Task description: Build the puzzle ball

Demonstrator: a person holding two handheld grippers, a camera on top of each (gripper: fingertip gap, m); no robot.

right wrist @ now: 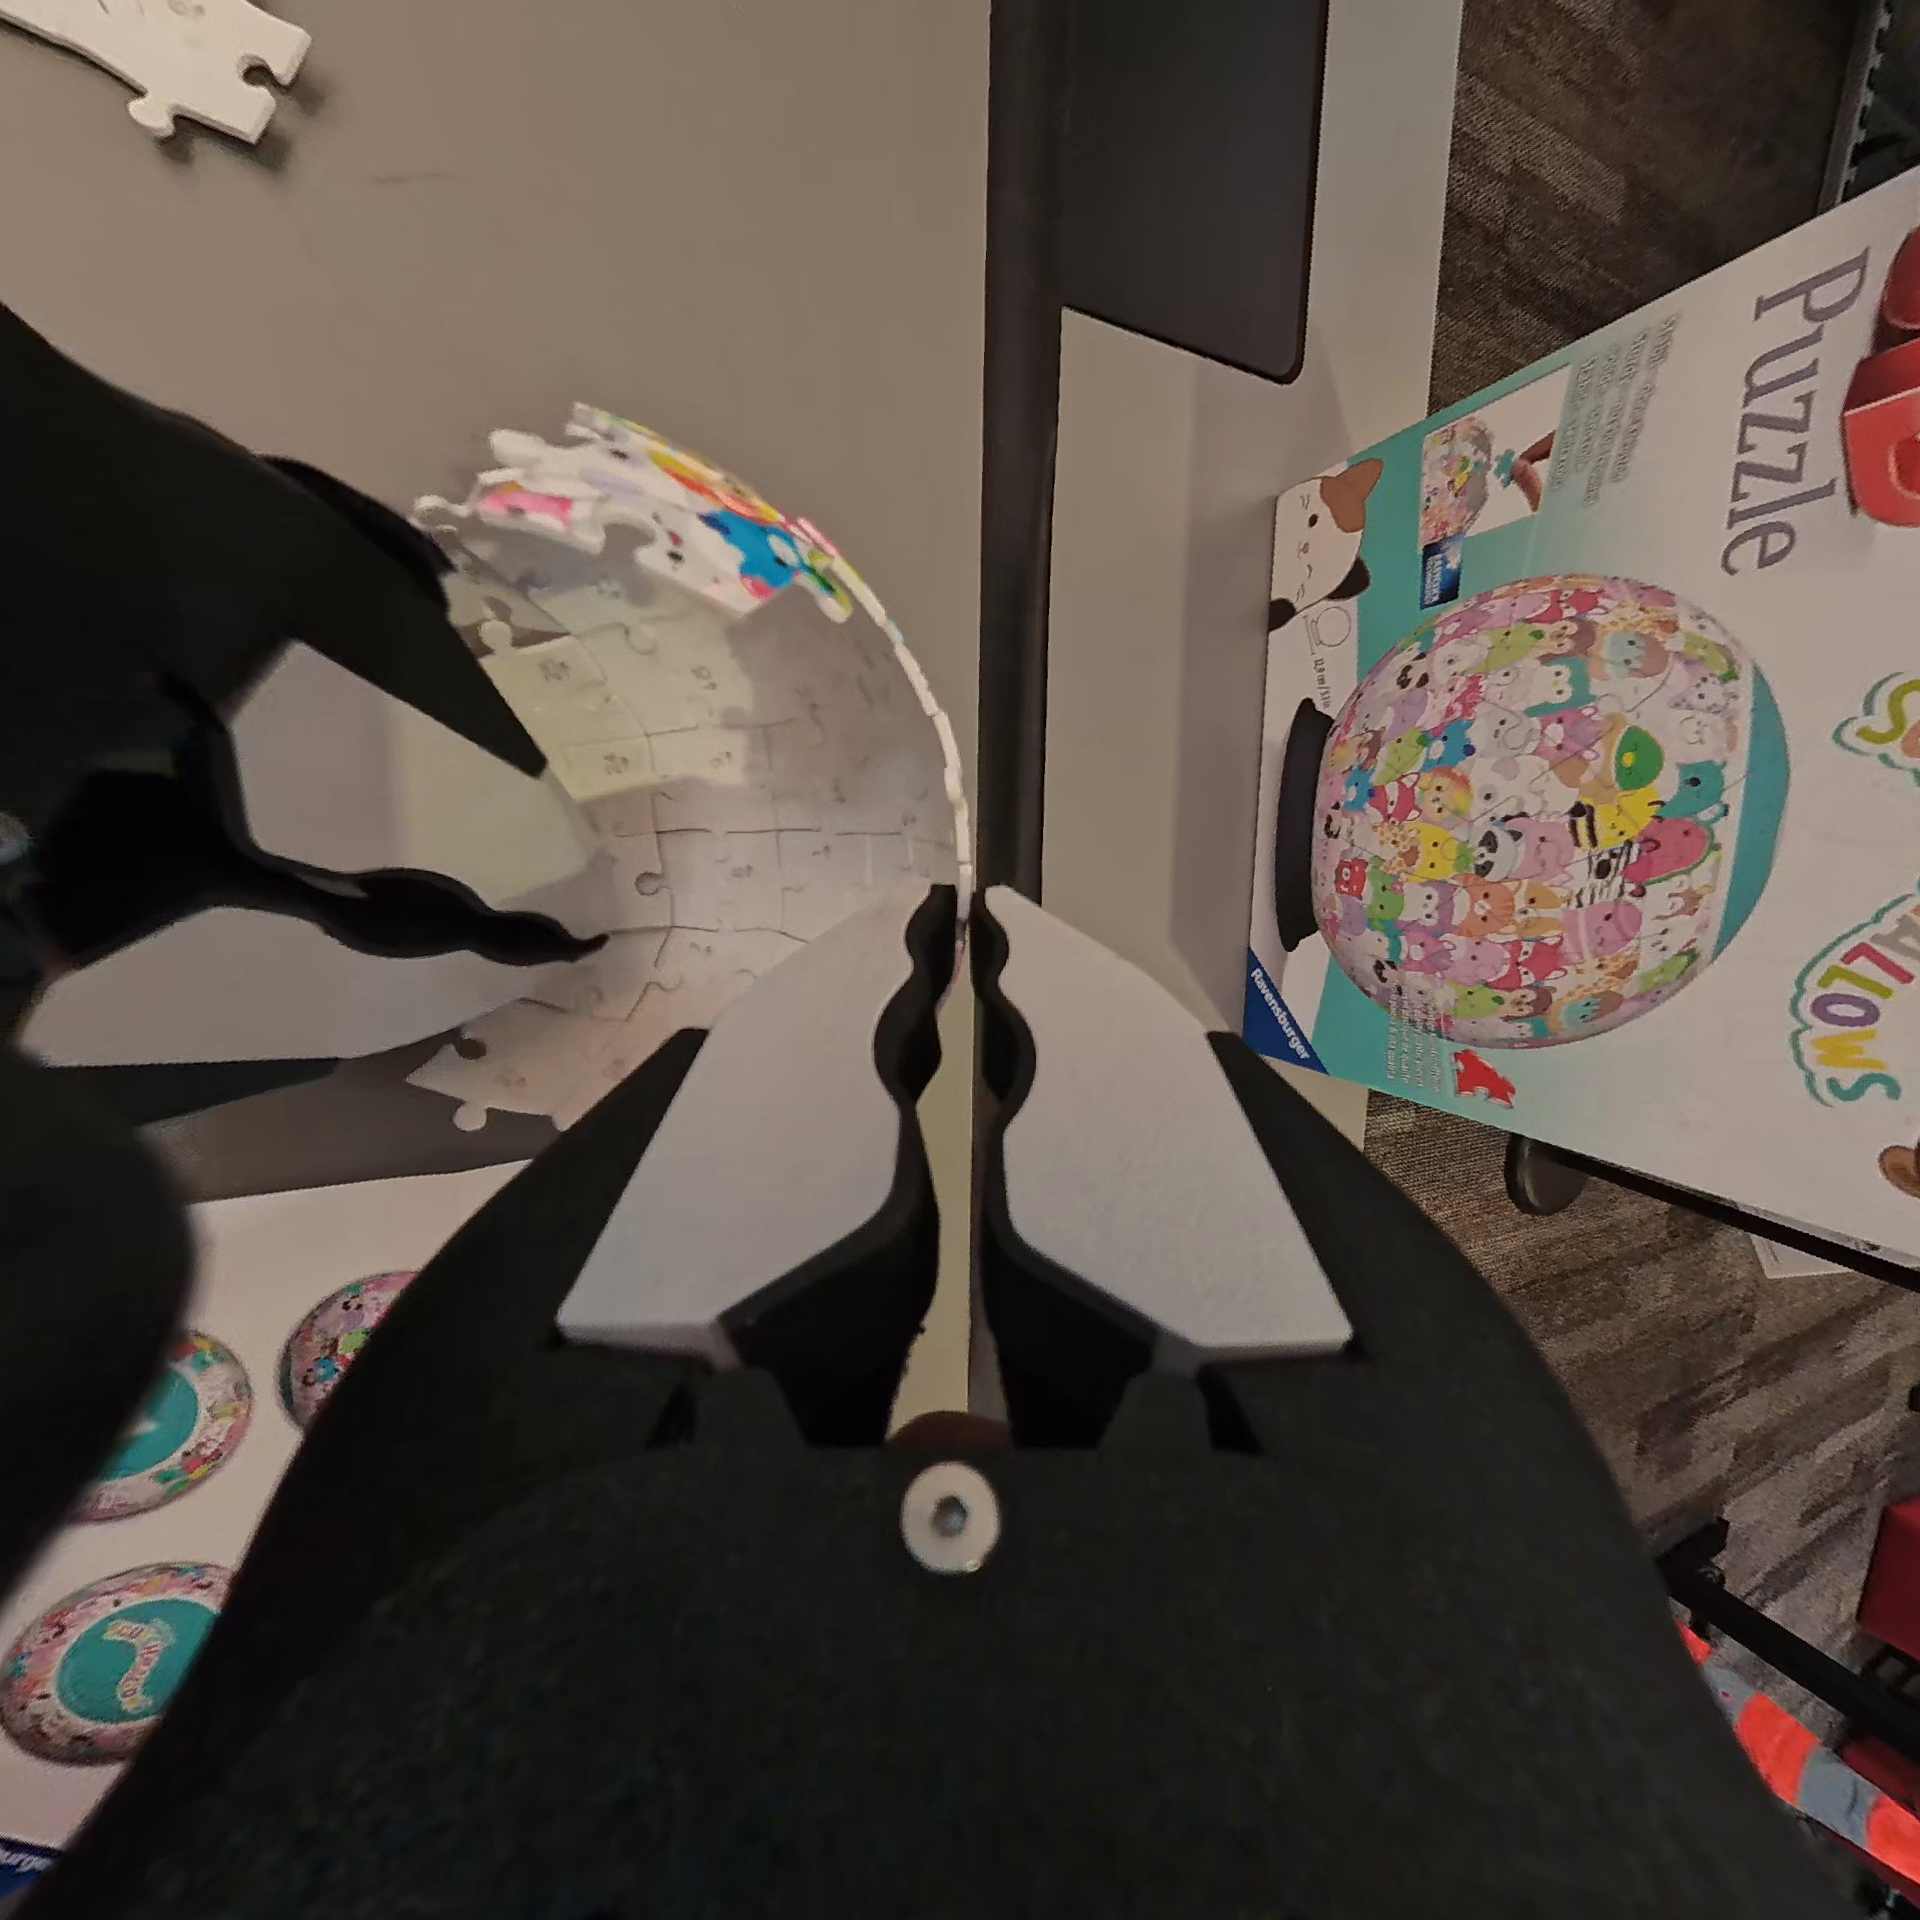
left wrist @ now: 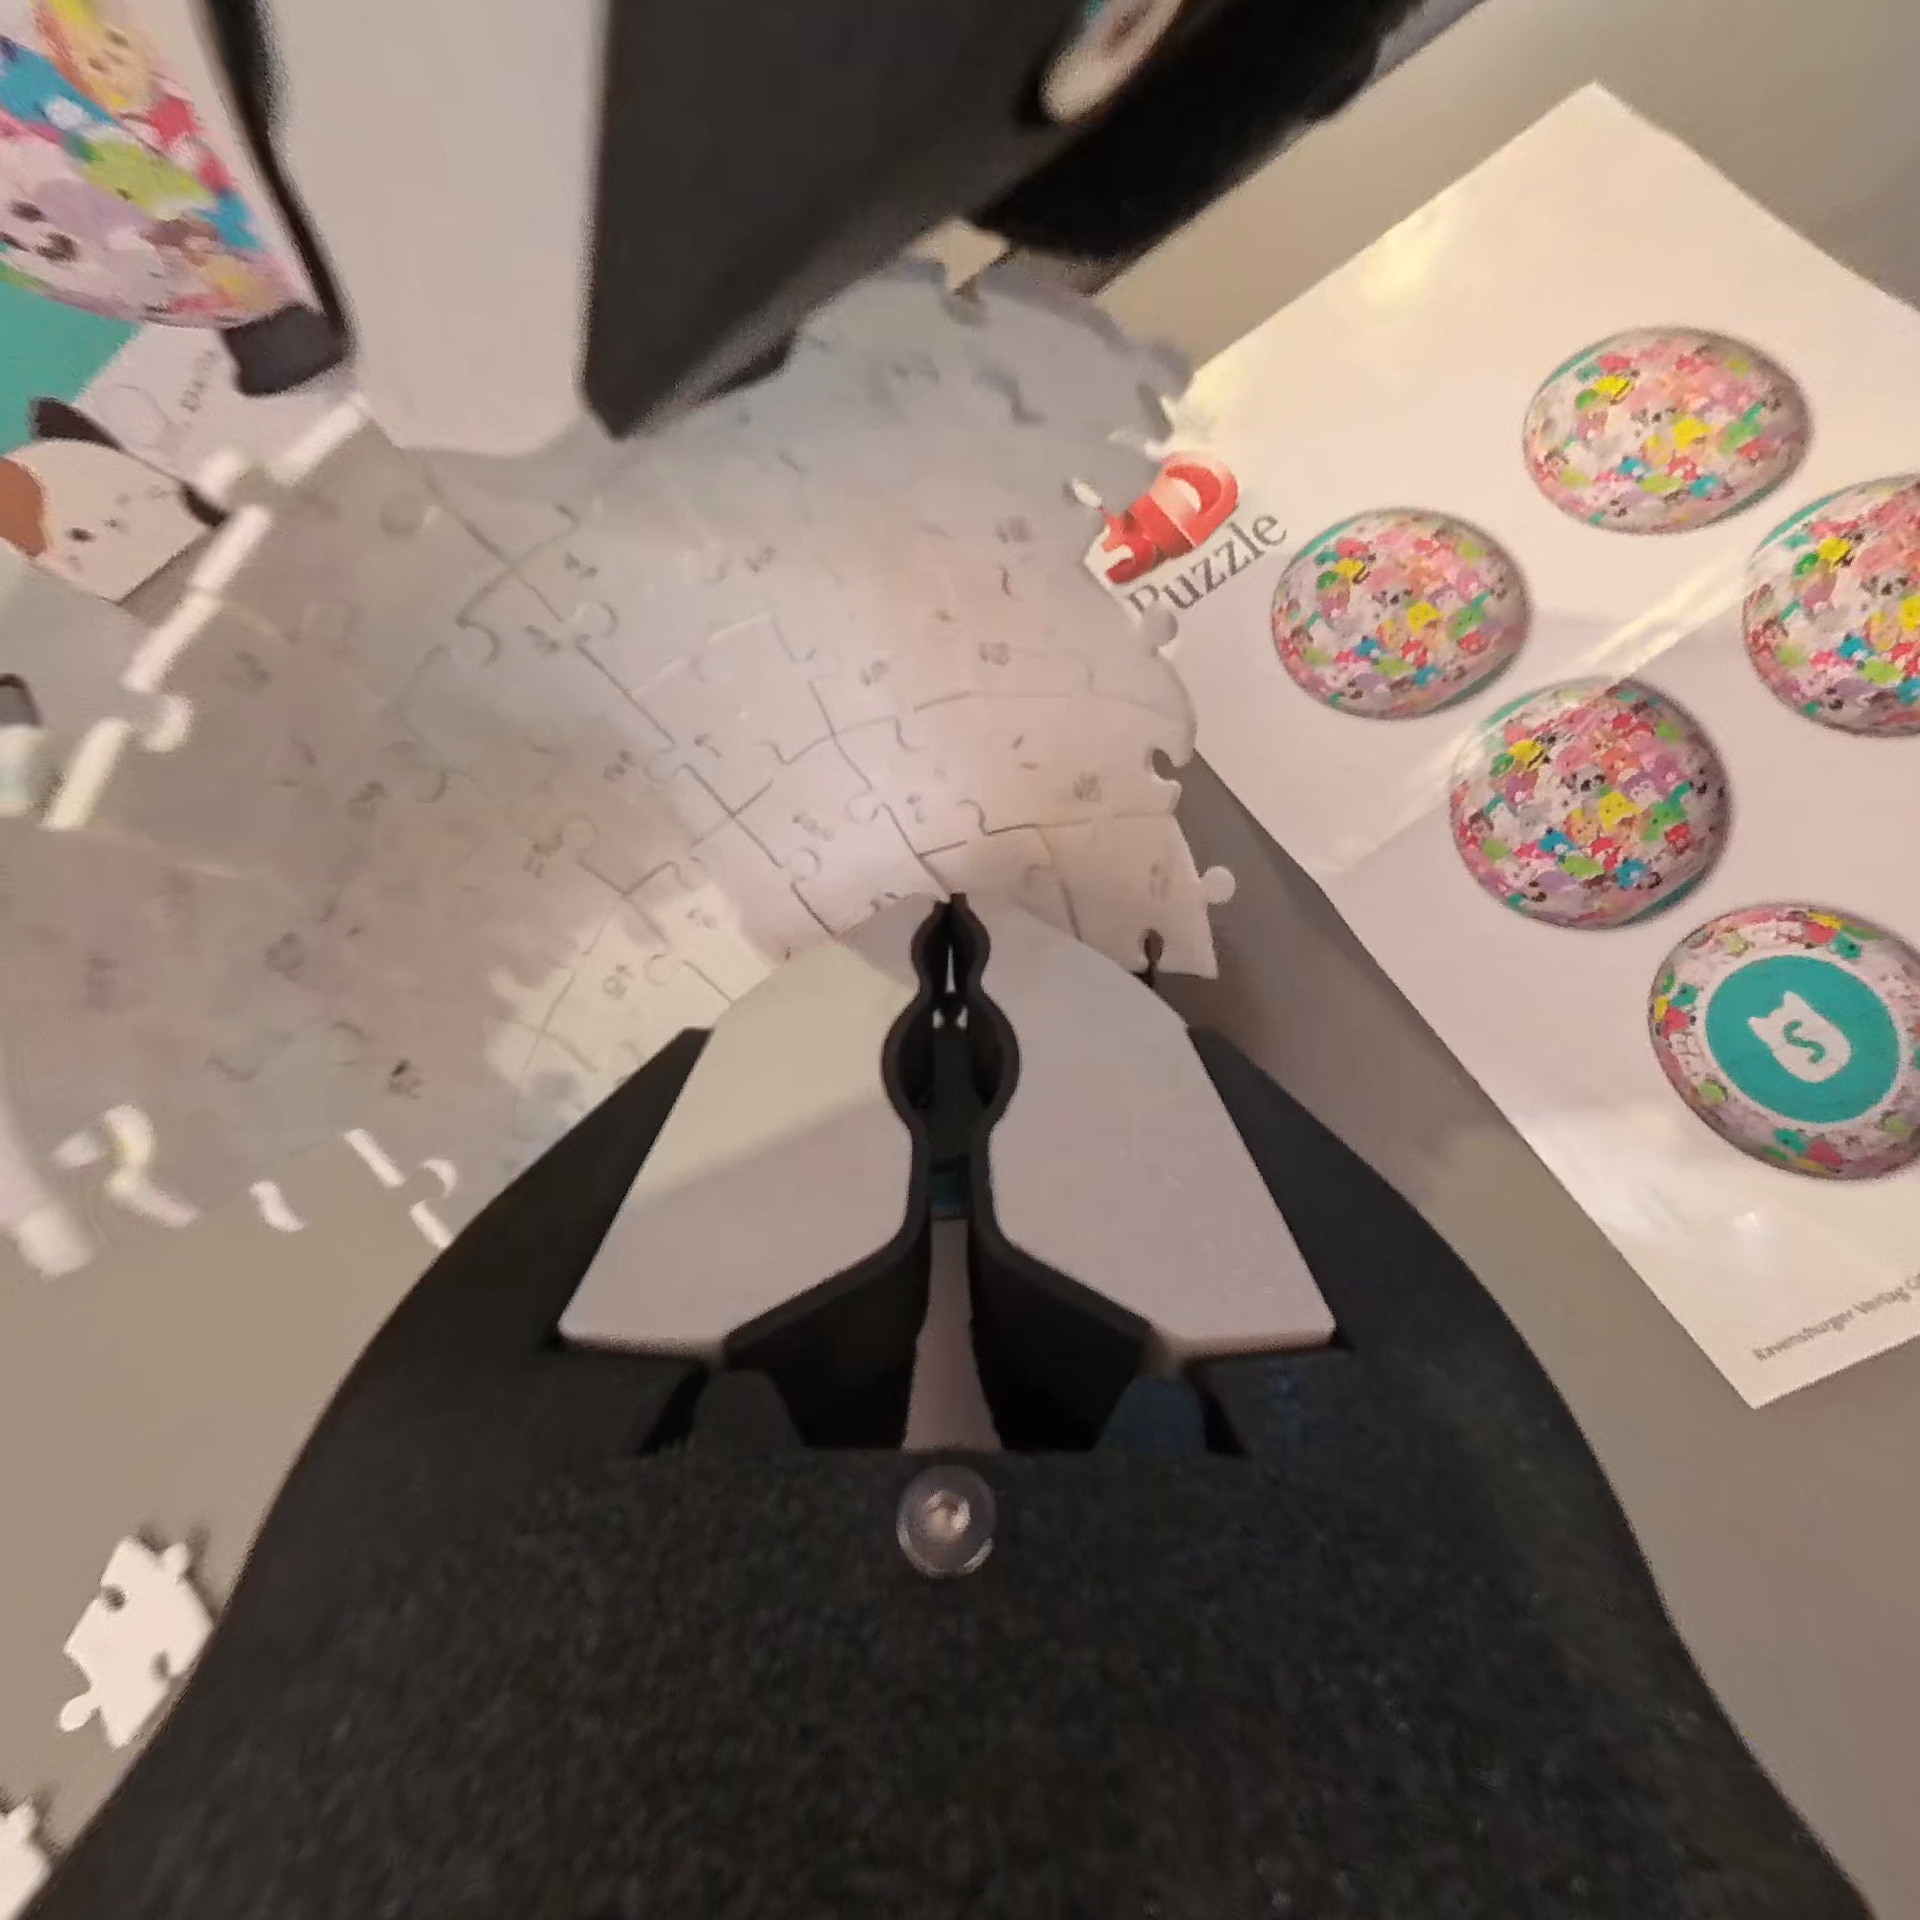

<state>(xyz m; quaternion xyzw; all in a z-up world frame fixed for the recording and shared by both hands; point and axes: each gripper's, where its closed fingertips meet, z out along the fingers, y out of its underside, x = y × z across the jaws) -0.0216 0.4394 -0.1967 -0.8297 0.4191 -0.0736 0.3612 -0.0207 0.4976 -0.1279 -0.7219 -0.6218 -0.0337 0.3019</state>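
Both jaws pinched on half-built puzzle shell (right wrist: 748, 790) rim.

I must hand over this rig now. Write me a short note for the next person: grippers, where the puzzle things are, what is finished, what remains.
Left gripper: fingers shut on the rim of the curved white half-built puzzle ball shell.
Right gripper: fingers shut on the same shell's opposite rim.
The shell is held between both, hollow numbered side visible; colourful printed side faces outward.
Loose white puzzle pieces lie on the grey table. The white instruction sheet with ball pictures lies beside the shell; the puzzle box stands at the table edge.
Done: roughly a partial dome.
Left: fit the remaining pieces and close the ball.
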